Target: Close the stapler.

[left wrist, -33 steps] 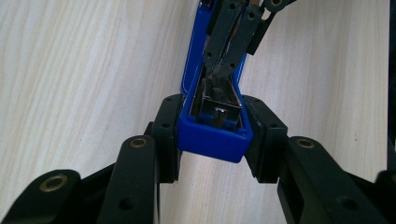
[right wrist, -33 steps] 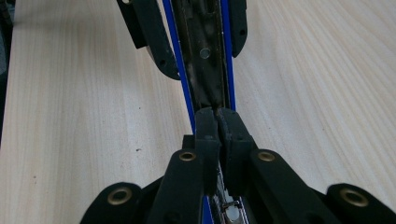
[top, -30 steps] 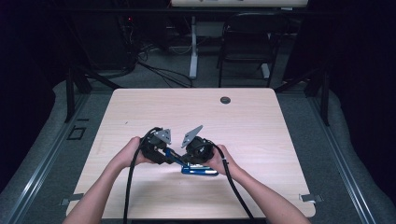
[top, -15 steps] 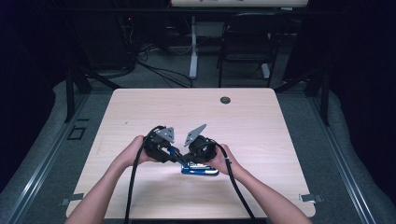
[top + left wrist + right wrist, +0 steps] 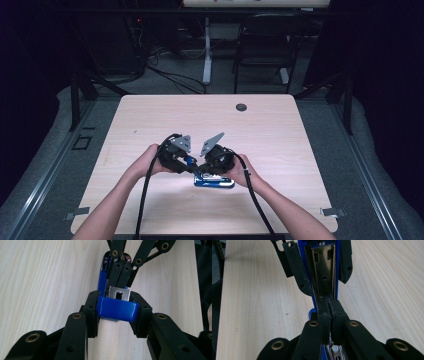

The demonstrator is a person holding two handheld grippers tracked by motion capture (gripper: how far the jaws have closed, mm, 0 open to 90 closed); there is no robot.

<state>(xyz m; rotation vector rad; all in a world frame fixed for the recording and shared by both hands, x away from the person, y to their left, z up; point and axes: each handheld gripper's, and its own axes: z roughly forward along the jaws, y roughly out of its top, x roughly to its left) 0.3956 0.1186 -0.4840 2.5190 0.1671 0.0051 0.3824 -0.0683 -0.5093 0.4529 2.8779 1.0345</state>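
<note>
Stapler sits on the counter, near my edge, between both hands. Left tool pinches its blue end across the width, which pins the body so it can't slide or twist. Right tool is pressed together inside the opened stapler, pinching what looks like the inner metal rail, probably to work the magazine. Top arm looks swung open, channel exposed.
</note>
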